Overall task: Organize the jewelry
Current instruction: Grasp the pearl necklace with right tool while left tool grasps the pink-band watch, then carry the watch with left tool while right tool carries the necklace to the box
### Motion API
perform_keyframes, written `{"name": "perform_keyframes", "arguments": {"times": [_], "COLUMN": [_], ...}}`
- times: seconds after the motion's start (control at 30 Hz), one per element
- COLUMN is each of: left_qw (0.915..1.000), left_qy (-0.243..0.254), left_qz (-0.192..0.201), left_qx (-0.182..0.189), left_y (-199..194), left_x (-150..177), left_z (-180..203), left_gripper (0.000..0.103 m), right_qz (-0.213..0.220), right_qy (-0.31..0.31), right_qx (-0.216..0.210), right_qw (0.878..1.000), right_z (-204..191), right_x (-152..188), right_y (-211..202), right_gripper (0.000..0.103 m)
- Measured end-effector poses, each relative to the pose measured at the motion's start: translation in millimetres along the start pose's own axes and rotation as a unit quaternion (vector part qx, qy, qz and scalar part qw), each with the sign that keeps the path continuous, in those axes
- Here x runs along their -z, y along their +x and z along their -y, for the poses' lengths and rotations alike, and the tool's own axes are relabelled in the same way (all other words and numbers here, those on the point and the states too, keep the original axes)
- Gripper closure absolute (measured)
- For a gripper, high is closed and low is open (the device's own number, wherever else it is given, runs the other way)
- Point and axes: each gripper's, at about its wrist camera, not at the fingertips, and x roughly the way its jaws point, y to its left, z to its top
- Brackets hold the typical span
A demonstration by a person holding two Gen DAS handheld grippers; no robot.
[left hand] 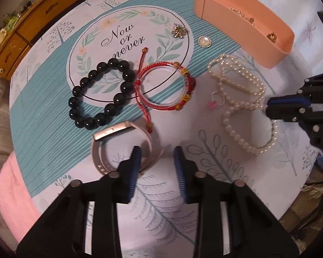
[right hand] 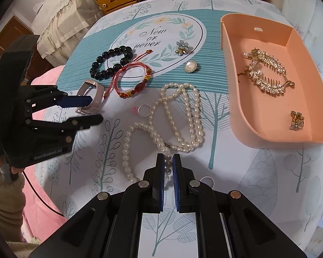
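the left gripper (left hand: 157,152) is partly open, one finger inside the watch band (left hand: 101,150), not squeezing it. the right gripper (right hand: 167,158) pinches the pearls (right hand: 127,150). the tray (right hand: 258,129) sits beyond, to its right.

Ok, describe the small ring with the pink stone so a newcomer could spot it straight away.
Start at the peach tray on the patterned tablecloth and move left past the heap of pearl strands. The ring lies flat on the cloth at their left edge, below the red cord bracelet. It is the smallest loop there: a thin silver band with one pink stone.
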Motion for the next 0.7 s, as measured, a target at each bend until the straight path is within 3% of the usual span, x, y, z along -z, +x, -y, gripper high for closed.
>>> {"name": "perform_keyframes", "arguments": {"times": [0.13, 0.23, 0.4, 0.57, 0.7], "left_qw": [1.0, 0.9996, 0.9953, 0.9872, 0.9808], "left_qy": [0.003, -0.025, -0.093, -0.155, -0.19], "left_qz": [-0.001, -0.005, -0.013, -0.013, 0.0], "left_qx": [0.001, 0.008, 0.023, 0.038, 0.043], "left_y": [2, 4, 6, 4, -10], "left_x": [0, -2, -4, -1, 5], "left_z": [-1, -5, -16, -28, -36], "left_gripper": [0.093, 0.097, 0.097, 0.099, 0.099], "right_qz": [-0.009, -0.021, -0.031, -0.036, -0.012], "right_qy": [0.008, 0.017, 0.022, -0.016, -0.029], "right_qx": [-0.003, -0.011, -0.009, 0.026, 0.021], "right_qw": [1.0, 1.0, 0.999, 0.999, 0.999], "right_z": [3, 6, 8, -6, -14], "right_x": [-2, -4, -11, -18, -19], "right_y": [4, 8, 11, 14, -1], "right_gripper": [0.096, 0.096, 0.096, 0.096, 0.096]}}
